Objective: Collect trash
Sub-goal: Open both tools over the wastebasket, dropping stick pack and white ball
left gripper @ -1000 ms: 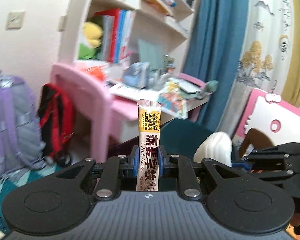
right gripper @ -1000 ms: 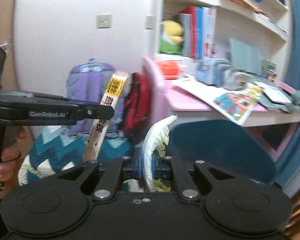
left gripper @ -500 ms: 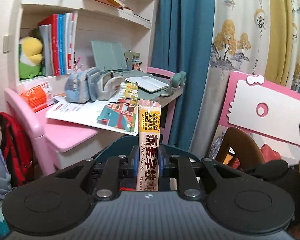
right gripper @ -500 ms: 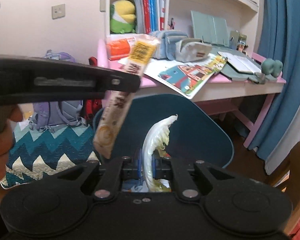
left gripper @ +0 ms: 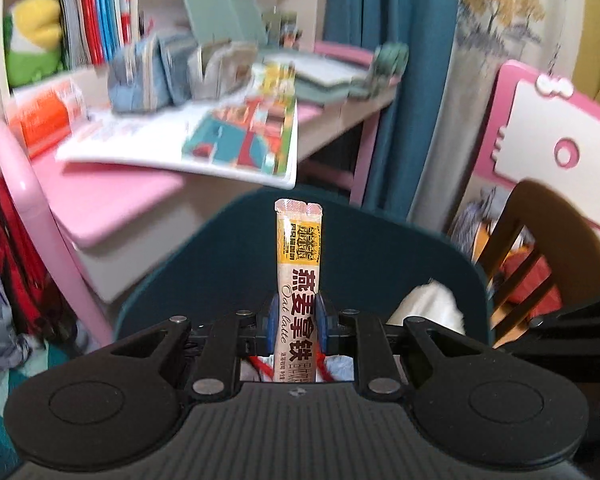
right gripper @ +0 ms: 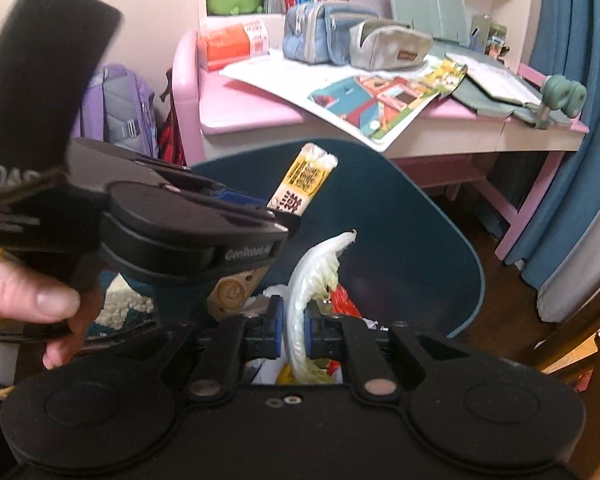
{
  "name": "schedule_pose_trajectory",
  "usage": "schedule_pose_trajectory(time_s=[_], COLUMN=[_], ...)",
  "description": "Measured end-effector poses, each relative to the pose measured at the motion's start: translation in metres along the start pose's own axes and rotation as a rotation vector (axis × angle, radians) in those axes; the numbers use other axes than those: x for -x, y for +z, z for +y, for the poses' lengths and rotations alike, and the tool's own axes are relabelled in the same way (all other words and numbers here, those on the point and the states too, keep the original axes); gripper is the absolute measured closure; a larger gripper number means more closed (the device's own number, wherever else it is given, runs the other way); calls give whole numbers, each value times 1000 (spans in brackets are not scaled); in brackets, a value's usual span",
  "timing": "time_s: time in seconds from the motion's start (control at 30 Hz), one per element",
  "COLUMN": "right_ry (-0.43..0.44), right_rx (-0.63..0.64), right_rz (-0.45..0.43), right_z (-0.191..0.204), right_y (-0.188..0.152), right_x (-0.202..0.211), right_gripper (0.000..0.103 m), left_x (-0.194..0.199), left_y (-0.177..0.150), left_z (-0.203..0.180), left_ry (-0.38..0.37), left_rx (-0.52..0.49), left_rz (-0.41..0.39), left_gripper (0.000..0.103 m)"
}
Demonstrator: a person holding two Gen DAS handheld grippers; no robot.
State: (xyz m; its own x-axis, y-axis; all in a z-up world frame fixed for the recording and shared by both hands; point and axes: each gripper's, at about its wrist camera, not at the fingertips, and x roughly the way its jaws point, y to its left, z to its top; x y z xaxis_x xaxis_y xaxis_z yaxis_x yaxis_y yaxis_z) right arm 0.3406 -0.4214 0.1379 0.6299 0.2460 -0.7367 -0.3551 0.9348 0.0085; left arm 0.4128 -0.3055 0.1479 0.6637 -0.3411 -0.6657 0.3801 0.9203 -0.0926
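My left gripper (left gripper: 298, 320) is shut on an upright yellow and white oat latte sachet (left gripper: 299, 272). The sachet hangs over the mouth of a dark teal bin (left gripper: 220, 264). My right gripper (right gripper: 294, 324) is shut on a pale white-green cabbage leaf (right gripper: 316, 264) above the same bin (right gripper: 420, 248). Red and white scraps lie inside the bin. In the right wrist view the left gripper (right gripper: 268, 210) crosses from the left with the sachet (right gripper: 308, 176) slanting up out of it, held by a person's hand (right gripper: 32, 300). The leaf (left gripper: 432, 308) also shows at the lower right of the left wrist view.
Behind the bin stands a pink desk (right gripper: 252, 112) with an open picture book (right gripper: 380, 100) and pencil cases (right gripper: 328, 36). A purple backpack (right gripper: 120, 108) leans at the left, a blue curtain (right gripper: 572, 160) hangs at the right. A wooden chair (left gripper: 540, 240) stands at the right.
Both views have swung from the wall and backpacks toward the desk and tipped down over the teal bin. The left gripper has moved across the right wrist view. Both grips are unchanged.
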Motion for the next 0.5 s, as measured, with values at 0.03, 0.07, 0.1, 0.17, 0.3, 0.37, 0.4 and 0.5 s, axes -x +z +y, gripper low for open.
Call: schedule_pose_trajectory(time_s=[0.03,0.07,0.1,0.17,0.3,0.37,0.4,0.5], right_ry=[-1,4,12,6,2,2,3,-7], right_rx=[-1,-15,-24,-27,-50,-52,-53,-57], right_rz=[8,29,37,37,57,55,54,49], right_z=[-1,-2,-4,-4,-7,-8,-7,-8], right_y=[0,1,2,3,4,4,3,3], right_x=[-3,-6,-7,-7,-10,-10,-9,-8], right_gripper=[94,94,92,88,84,84,83,78], left_x=[-5,-10,-15,-22,-30,-32,-31,-28], left_y=[-2,-3,-5,-7,-10,-11,-12,-12], left_z=[1,1,2,3,2,2,2,4], left_ry=[6,11,13,27,29,22,20,11], left_rx=[-4,-8,-9,-10,-22,-16,-13,5], left_rz=[17,31,52,79,109,119,123,116], left_gripper=[85,84,84,84,84,83,82,80])
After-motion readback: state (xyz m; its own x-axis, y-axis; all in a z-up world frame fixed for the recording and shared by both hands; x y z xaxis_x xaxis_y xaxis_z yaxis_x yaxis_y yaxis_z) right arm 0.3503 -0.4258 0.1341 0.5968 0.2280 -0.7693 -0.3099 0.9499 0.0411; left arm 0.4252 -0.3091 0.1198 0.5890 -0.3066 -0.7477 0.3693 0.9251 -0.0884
